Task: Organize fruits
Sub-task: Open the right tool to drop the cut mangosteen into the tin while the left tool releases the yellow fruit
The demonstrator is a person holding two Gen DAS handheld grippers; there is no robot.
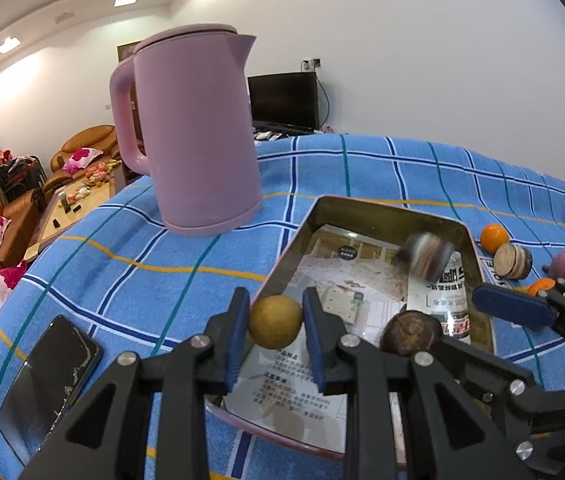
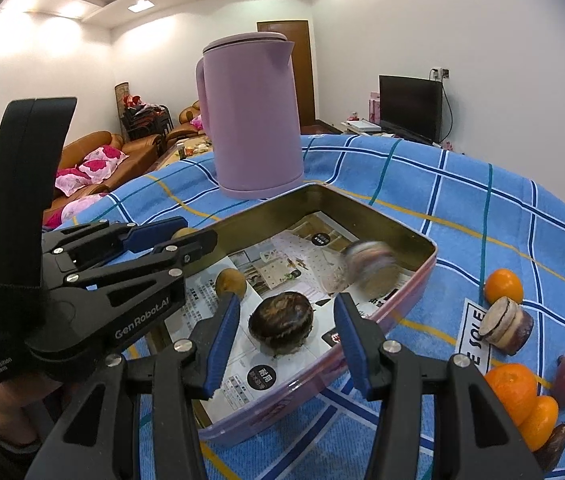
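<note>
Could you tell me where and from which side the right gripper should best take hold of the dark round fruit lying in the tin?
Grip the dark round fruit across its widest middle, coming down from above. It lies low and domed on the paper lining of the tin, apart from the walls, and the open right gripper already straddles its two sides, so probably only a short descent is needed.

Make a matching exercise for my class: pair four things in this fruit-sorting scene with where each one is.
Things:
1. yellow-brown fruit
2. dark brown fruit
3. pink kettle
4. phone

Places:
A. on the cloth left of the tin
B. lying on the paper inside the tin
C. between the left gripper fingers
D. standing behind the tin

Pairs: 1-C, 2-B, 3-D, 4-A
</note>
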